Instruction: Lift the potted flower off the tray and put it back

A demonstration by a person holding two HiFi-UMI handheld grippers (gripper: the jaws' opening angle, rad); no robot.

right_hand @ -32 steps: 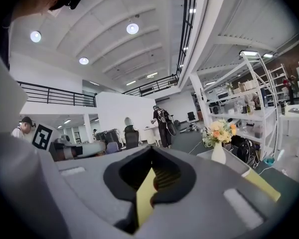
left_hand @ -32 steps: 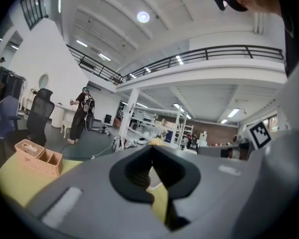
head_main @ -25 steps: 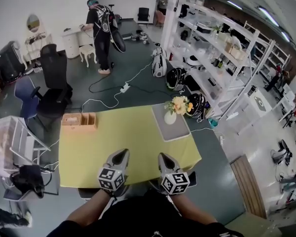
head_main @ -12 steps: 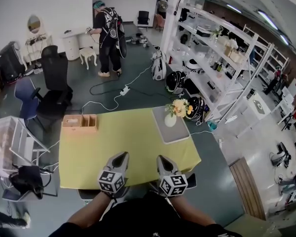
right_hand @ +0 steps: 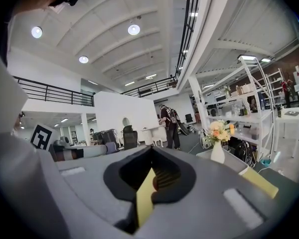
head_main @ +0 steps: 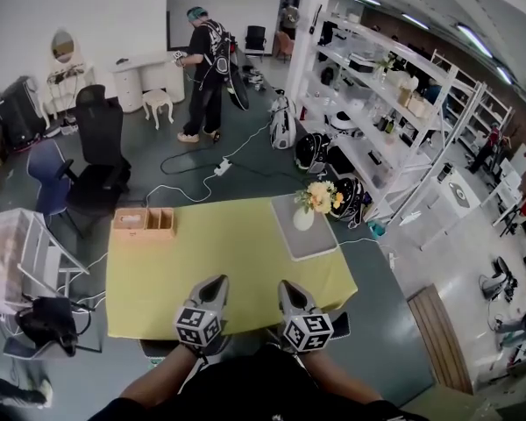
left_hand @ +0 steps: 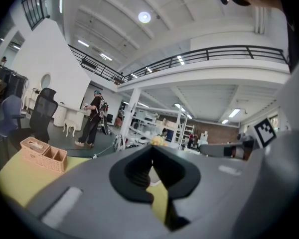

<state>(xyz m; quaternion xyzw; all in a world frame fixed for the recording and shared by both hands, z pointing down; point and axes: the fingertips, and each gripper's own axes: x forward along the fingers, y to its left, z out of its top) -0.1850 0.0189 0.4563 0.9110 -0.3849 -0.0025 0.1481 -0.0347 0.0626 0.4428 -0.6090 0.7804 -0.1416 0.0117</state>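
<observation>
The white vase of yellow flowers [head_main: 304, 207] stands on its grey rectangular tray [head_main: 316, 240], well apart from the left gripper [head_main: 214, 281] and right gripper [head_main: 287, 286], both closed, empty, seemingly parked.

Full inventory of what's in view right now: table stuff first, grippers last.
table: 1, yellow, centre
tray: 1, grey, table's far right corner
potted flower: 1, white vase with yellow-orange blooms, upright on the tray's far end
wicker box: 1, tan, table's far left edge
office chair: 1, black, floor left of table
shelving: 1 run, white, right side
person: 1, dark clothes, standing far back
left gripper: 1, grey, near table edge, shut, empty
right gripper: 1, grey, beside it, shut, empty
</observation>
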